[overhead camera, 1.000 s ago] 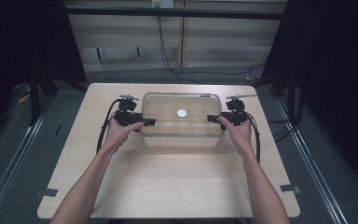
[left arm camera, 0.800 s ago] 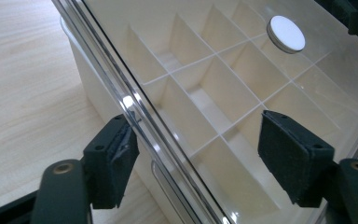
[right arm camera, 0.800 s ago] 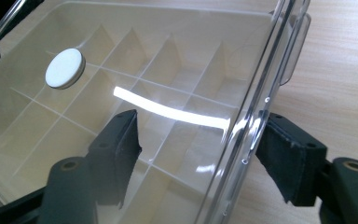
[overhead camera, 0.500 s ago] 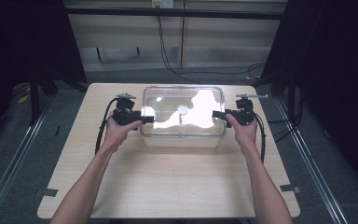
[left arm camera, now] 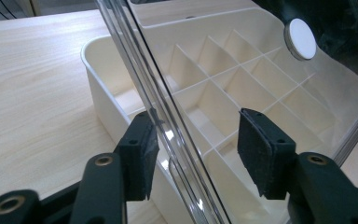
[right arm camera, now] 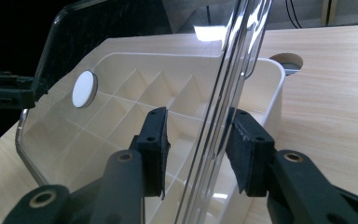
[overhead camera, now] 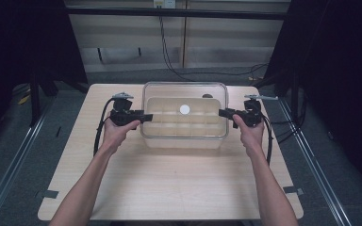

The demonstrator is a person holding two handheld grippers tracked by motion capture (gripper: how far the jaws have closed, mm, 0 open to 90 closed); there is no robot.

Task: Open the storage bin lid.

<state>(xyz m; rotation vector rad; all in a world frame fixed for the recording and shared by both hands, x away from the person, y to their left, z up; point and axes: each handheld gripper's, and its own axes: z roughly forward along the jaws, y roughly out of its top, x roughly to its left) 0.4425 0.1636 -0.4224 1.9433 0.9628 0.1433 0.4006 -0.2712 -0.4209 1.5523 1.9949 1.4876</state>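
No brand, label or writing can be read on anything here. On the pale wooden table [overhead camera: 169,183] stands one cream plastic organiser box [overhead camera: 185,128] divided by thin partitions into rows of small compartments; the exact number of cells cannot be counted with certainty. Above it is one clear plastic lid with rounded corners [overhead camera: 185,96], held tilted over the box, its far edge raised. One small round white disc [overhead camera: 185,109] sits at the middle of the lid.

There are two black two-jaw grippers, one in each of the person's hands. The left gripper [overhead camera: 143,116] reaches the lid's left edge, and the right gripper [overhead camera: 222,113] reaches its right edge, so the lid hangs between the two tools with the box directly below.

In the left gripper view, the lid's clear rim [left arm camera: 158,107] runs up between the two padded jaws; the left pad touches or nearly touches it, while the other pad stands well clear, so the jaws are parted fairly wide and whether they grip cannot be told. In the right gripper view, the rim [right arm camera: 223,107] also passes between the pads, which stand close on either side of it; the far pad appears to touch, but a firm clamp cannot be confirmed. The white disc [right arm camera: 84,89] shows through the lid there, and the box [right arm camera: 265,88] lies behind.
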